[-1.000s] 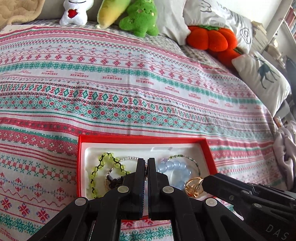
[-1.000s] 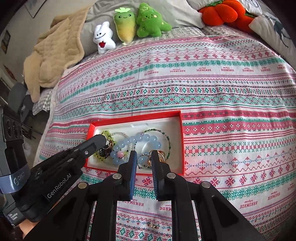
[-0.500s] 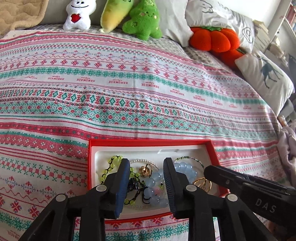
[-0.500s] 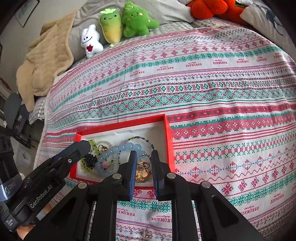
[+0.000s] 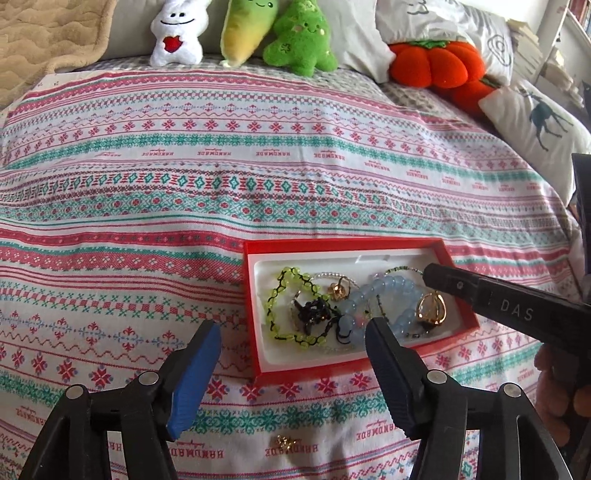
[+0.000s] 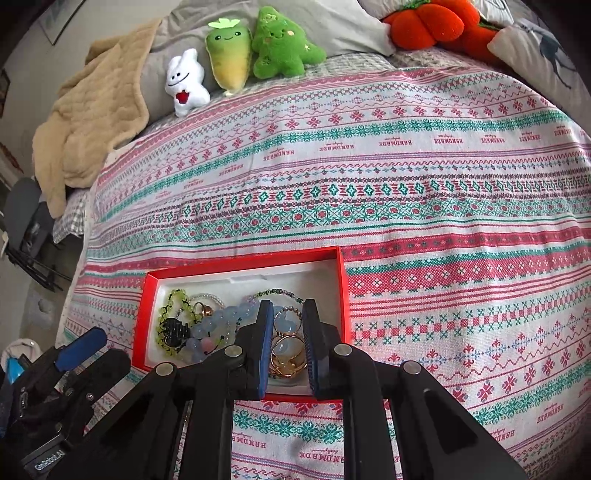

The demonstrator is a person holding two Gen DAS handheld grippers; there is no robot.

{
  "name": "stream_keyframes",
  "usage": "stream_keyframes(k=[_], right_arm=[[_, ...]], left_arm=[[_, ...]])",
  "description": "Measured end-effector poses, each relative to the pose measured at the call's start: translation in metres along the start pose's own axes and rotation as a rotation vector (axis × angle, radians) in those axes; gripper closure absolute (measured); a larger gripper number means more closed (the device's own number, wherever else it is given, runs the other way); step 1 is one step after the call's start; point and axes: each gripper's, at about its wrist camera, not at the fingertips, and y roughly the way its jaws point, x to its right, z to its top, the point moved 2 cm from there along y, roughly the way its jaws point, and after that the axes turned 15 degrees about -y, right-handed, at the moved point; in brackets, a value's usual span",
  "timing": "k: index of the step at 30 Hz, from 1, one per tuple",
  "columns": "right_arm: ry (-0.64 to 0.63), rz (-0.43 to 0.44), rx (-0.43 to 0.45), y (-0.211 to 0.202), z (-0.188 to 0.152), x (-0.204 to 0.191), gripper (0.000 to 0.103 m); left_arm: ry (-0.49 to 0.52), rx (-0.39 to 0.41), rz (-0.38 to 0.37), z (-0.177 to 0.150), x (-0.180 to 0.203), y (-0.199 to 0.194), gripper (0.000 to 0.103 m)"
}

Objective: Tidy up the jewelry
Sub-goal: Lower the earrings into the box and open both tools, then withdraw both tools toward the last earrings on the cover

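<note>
Soft daylight fills both views, brightest toward the upper right, where the pillows [image 5: 424, 22] wash out pale. Shadows are faint; only a dim patch lies on the bedspread [image 6: 406, 206] under the near black arms. The right wrist view has dark vignetted corners and a strongly bowed edge, bending the stripes. Focus is sharp in the middle and softer at the rims. No motion blur shows.

Box [image 5: 255, 295] on the bedspread [image 5: 258, 166], ahead of the left gripper [image 5: 291, 332] and toward its right, with the bracelets [image 5: 384, 306] inside. The right gripper [image 6: 288, 314] hangs over the box's right end. A small trinket [image 5: 286, 441] lies on the bedspread below the left gripper. Plush toys [image 5: 240, 29] line up far ahead.
</note>
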Motion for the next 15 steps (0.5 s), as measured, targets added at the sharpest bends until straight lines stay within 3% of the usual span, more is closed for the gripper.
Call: stream_keyframes(k=[4, 9, 15], right_arm=[[0.001, 0.007, 0.002, -0.004, 0.000, -0.001, 0.084], [-0.028, 0.013, 0.020, -0.019, -0.006, -0.009, 0.051], [-0.081, -0.016, 0.012, -0.039, -0.023, -0.016, 0.047]], left_arm=[[-0.008, -0.011, 0.014, -0.005, -0.006, -0.006, 0.018], [-0.046, -0.051, 0.036, -0.018, -0.016, -0.008, 0.014], [-0.066, -0.061, 0.070, -0.036, -0.021, -0.012, 0.009]])
